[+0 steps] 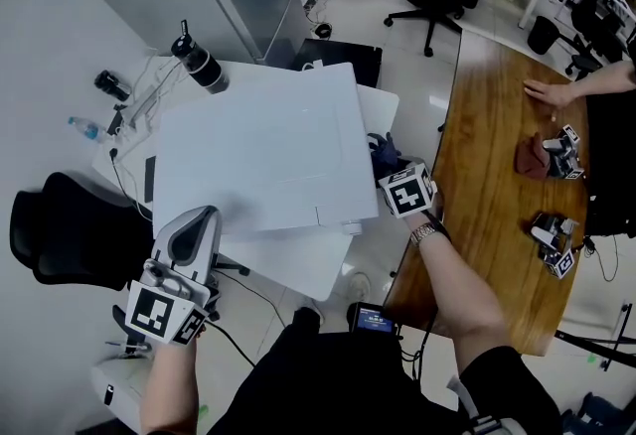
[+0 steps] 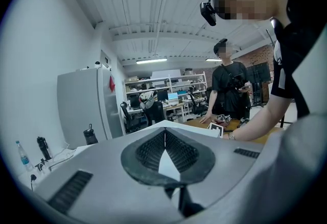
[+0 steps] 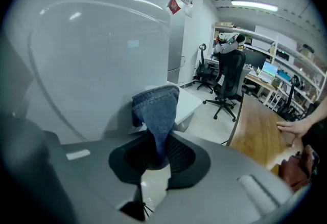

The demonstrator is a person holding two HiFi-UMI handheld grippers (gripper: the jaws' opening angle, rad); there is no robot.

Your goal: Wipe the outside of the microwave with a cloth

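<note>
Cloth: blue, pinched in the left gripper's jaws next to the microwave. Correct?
Not the left. The blue cloth is pinched in the jaws of the right gripper, next to the microwave, as the right gripper view shows. The left gripper has its jaws together with nothing between them.

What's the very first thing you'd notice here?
The big white microwave fills the middle of the head view. At its right side, the right tongs pinch a blue cloth. A long wooden table runs down the right.
</note>
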